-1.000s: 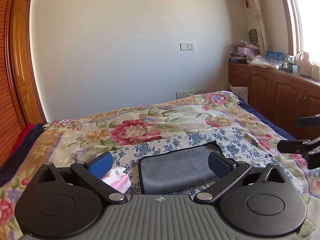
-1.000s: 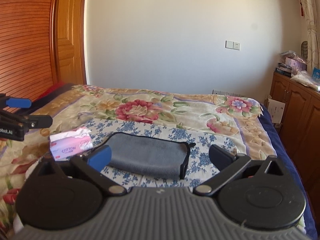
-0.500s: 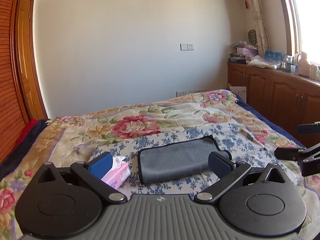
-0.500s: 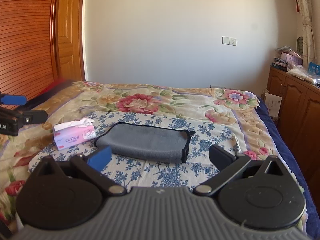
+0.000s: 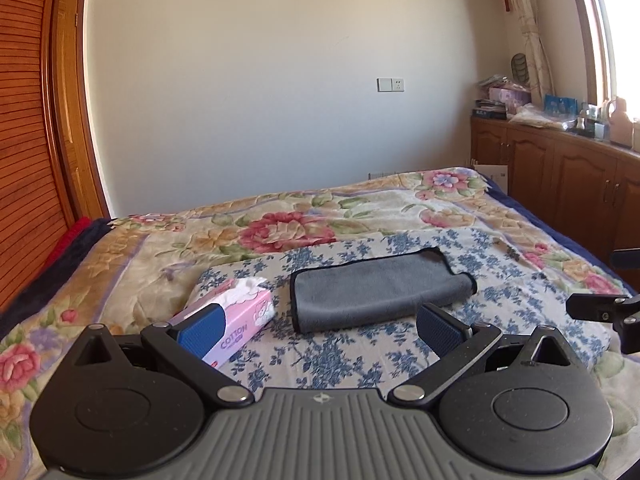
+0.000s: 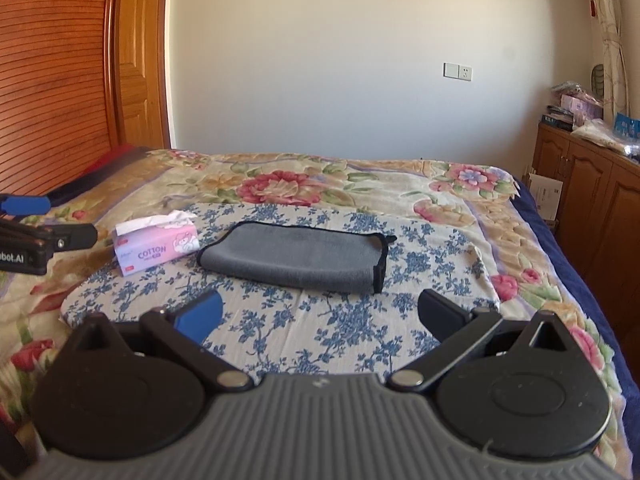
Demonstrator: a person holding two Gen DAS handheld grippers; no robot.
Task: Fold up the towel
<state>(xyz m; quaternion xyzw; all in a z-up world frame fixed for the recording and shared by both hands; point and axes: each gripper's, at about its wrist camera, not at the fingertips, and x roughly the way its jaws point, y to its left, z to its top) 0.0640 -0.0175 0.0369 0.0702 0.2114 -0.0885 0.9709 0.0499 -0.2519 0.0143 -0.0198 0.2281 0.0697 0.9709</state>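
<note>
Towel [image 5: 380, 288] first: it is gray with a dark edge, and it lies folded into a long shape on the blue flower cloth [image 5: 360, 356] on top of the bed [image 5: 280, 220]. From my right camera I see the towel [image 6: 296, 256] flat, with its doubled end on the right side. A pink tissue box [image 5: 236, 320] sits just beside the towel on its left, not touching it. White tissue sticks out of the top of the box.

My left gripper [image 5: 320, 328] is up above the cloth, near the towel, and its two fingers are spread wide apart with nothing between them. My right gripper [image 6: 320, 314] is also above the cloth, and its fingers are spread wide apart and hold nothing too. Neither one touches the towel.

Brown wood cupboards [image 5: 560, 176] stand by the right side of the bed, with things on top.
</note>
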